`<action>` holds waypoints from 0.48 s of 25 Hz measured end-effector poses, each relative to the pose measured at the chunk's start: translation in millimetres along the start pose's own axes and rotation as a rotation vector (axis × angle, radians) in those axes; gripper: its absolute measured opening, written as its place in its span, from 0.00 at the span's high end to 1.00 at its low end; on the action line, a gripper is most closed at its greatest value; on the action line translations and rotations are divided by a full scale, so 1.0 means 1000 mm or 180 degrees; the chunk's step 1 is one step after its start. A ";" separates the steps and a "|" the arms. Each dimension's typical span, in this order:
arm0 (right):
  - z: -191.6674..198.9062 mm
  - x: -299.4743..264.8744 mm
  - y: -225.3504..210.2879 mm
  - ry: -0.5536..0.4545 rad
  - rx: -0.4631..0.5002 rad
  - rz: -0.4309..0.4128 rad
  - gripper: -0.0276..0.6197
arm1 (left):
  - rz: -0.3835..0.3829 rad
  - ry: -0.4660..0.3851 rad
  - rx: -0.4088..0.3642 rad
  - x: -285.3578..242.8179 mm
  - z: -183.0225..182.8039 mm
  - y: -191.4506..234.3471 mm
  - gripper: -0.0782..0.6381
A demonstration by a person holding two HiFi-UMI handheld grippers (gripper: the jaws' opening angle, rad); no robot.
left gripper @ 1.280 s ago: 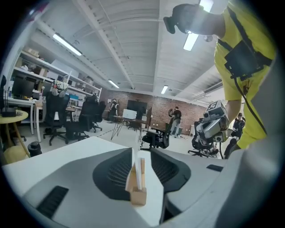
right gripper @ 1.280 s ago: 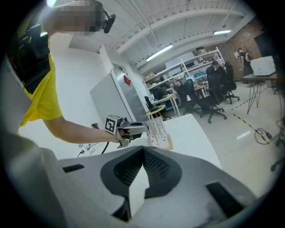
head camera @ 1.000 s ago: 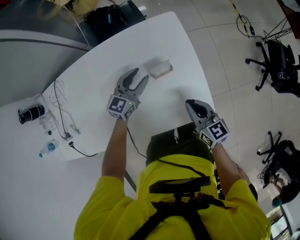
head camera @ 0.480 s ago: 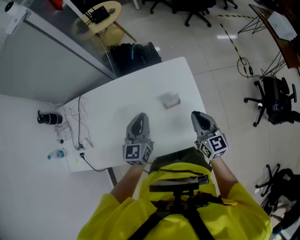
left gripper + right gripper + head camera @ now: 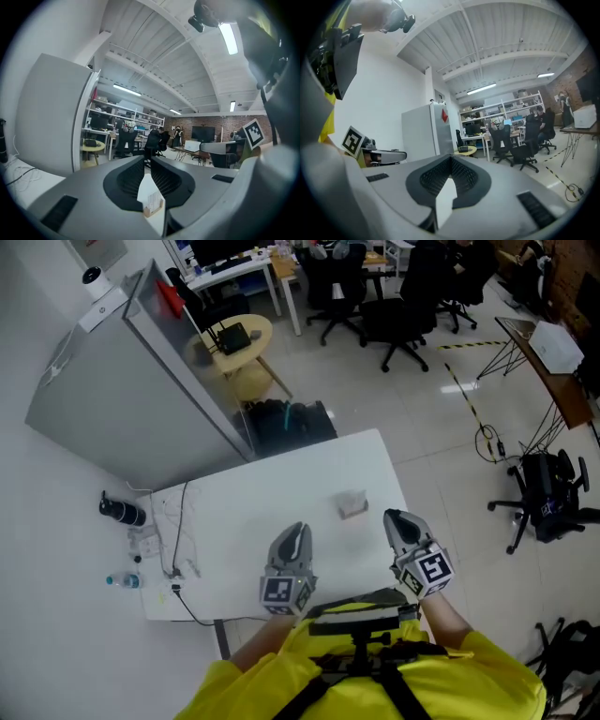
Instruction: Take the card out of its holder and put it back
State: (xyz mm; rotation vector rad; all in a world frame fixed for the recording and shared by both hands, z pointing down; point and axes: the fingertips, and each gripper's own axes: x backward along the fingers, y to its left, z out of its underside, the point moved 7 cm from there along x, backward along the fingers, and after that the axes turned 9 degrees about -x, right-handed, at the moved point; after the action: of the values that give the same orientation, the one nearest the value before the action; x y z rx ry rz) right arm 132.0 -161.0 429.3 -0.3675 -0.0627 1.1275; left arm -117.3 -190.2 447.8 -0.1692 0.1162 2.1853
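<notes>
A small wooden card holder (image 5: pixel 352 506) with a white card in it stands on the white table (image 5: pixel 234 521), right of the middle. Through the left gripper's jaws it shows ahead as the holder (image 5: pixel 153 210) with the card (image 5: pixel 150 195) upright in it. My left gripper (image 5: pixel 293 536) (image 5: pixel 146 160) hangs near the table's near edge, well short of the holder. It is almost shut, its jaws are opening slightly, and nothing is between them. My right gripper (image 5: pixel 397 519) (image 5: pixel 451 160) is level with it to the right, shut and empty.
Cables (image 5: pixel 178 540), a black cylinder (image 5: pixel 122 512) and a small bottle (image 5: pixel 124 581) lie at the table's left end. A grey cabinet (image 5: pixel 112 399) stands behind the table, a black bag (image 5: pixel 286 423) at its far edge. Office chairs (image 5: pixel 544 498) stand on the floor to the right.
The left gripper went from wide open near the holder to almost shut and drew back to the near edge. The head view rose, so the table looks smaller.
</notes>
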 end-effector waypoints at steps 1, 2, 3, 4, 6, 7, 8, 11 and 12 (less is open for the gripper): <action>-0.002 0.001 0.000 -0.0006 0.0020 -0.0009 0.95 | 0.0013 0.0017 0.0019 0.002 0.001 -0.002 0.86; -0.003 0.002 0.000 -0.0009 0.0036 -0.0011 0.95 | 0.0022 0.0023 0.0027 0.004 0.002 -0.005 0.86; -0.002 0.002 -0.001 -0.0010 0.0044 -0.0007 0.95 | 0.0028 0.0028 0.0022 0.005 0.003 -0.008 0.86; -0.002 0.003 -0.002 -0.0008 0.0044 0.0003 0.95 | 0.0030 0.0033 0.0012 0.006 0.004 -0.011 0.86; 0.002 0.002 -0.003 0.0003 0.0026 0.0024 0.95 | 0.0034 0.0053 -0.0022 0.008 0.007 -0.015 0.86; 0.003 0.003 -0.003 0.0012 0.0020 0.0023 0.95 | 0.0034 0.0059 -0.0070 0.009 0.007 -0.018 0.86; 0.004 0.004 -0.002 0.0020 0.0022 0.0014 0.95 | 0.0038 0.0055 -0.0132 0.010 0.005 -0.022 0.86; 0.007 0.007 -0.001 0.0034 0.0046 0.0010 0.95 | 0.0092 0.0033 -0.0194 0.010 0.003 -0.027 0.86; 0.008 0.008 -0.001 0.0034 0.0049 0.0022 0.95 | 0.0095 0.0026 -0.0193 0.009 0.003 -0.027 0.86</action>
State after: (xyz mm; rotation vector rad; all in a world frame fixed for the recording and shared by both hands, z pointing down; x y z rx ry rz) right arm 134.5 -152.7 435.8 -0.3602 -0.0432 1.1323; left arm -101.0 -166.6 448.9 -0.2120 0.0577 2.2194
